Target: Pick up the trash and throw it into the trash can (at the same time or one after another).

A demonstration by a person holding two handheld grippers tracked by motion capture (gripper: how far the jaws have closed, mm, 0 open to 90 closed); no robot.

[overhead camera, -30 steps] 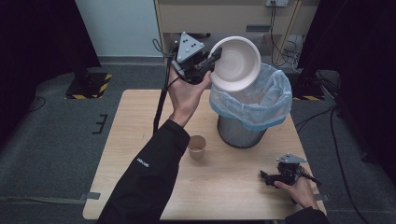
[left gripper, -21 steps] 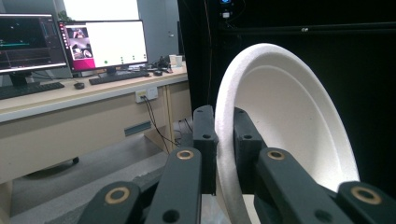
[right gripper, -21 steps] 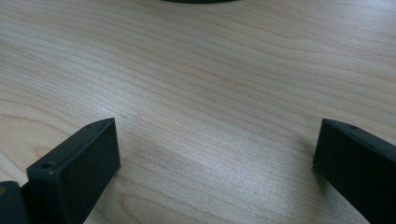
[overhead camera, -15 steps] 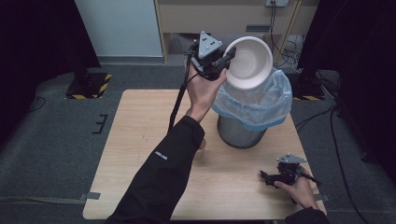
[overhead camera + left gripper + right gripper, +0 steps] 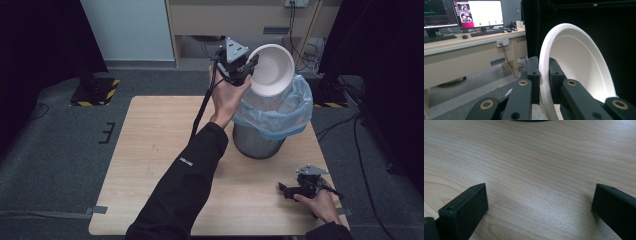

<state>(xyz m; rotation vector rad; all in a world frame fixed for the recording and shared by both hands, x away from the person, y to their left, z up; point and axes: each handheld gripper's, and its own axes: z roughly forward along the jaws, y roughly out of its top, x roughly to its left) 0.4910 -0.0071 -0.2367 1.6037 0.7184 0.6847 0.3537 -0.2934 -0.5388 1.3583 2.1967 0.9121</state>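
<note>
A grey bin (image 5: 260, 142) lined with a pale blue bag (image 5: 295, 112) stands on the far right part of the wooden desk (image 5: 150, 150); what lies inside it cannot be made out, since its mouth is partly covered from the high view. The left claw (image 5: 248, 66) is held up above the bin's far left rim, its jaws pinched tight on the rim of a white foam bowl (image 5: 272, 70), which is tipped on edge with its hollow facing the camera and nothing in it. In the left gripper view the bowl (image 5: 576, 67) rim runs between the two pads and the bowl's lower edge is cut off. The right claw (image 5: 287, 191) rests low on the desk near the right front corner, jaws spread wide over bare wood, holding nothing. The desk's left half lies open.
</note>
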